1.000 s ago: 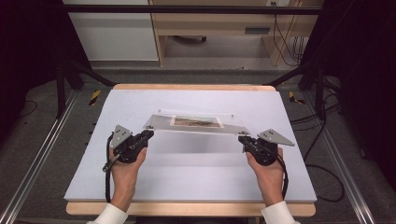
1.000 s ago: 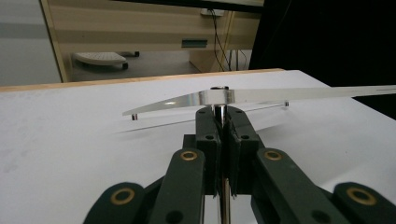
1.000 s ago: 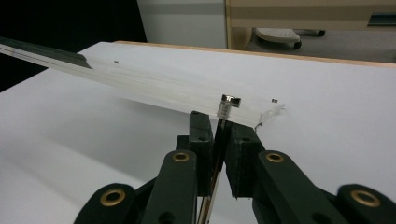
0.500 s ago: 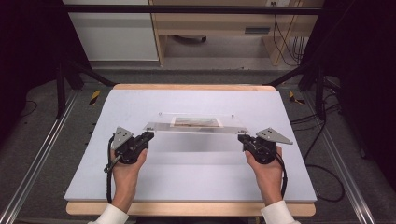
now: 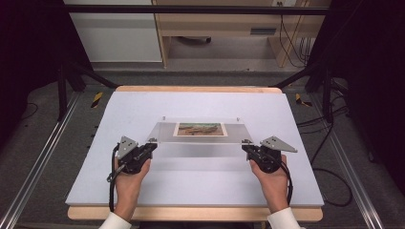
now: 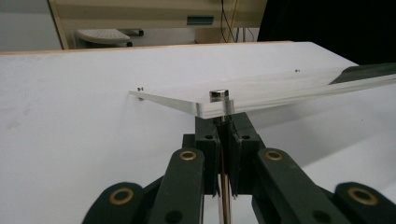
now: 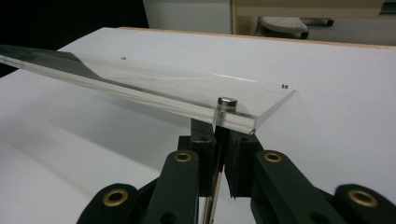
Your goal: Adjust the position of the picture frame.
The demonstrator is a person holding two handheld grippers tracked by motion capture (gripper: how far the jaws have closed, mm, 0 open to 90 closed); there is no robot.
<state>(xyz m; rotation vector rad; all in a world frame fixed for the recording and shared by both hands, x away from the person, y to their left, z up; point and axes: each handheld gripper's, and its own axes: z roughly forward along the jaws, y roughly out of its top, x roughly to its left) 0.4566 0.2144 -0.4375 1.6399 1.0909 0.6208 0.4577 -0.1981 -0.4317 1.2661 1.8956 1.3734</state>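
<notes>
A clear acrylic panel (image 5: 200,136) with a small landscape picture (image 5: 199,129) inside hangs above the white board, far edge low, near edge raised. My left gripper (image 5: 152,143) holds its near left corner and my right gripper (image 5: 246,144) its near right corner. In the left gripper view the jaws (image 6: 225,128) are shut on a thin metal pin under the panel (image 6: 261,91), below a silver stud (image 6: 218,95). The right gripper view shows the same: jaws (image 7: 219,135) shut on a pin beneath the panel (image 7: 187,88) and its stud (image 7: 227,101).
The white board (image 5: 200,191) lies on a wooden table with metal rails along both sides. Black stand legs and cables flank the far corners. A desk and cabinet stand behind the table.
The panel has tipped so that more of its face and the picture show from above. Both grippers have come slightly nearer the person and stay shut at its corners.
</notes>
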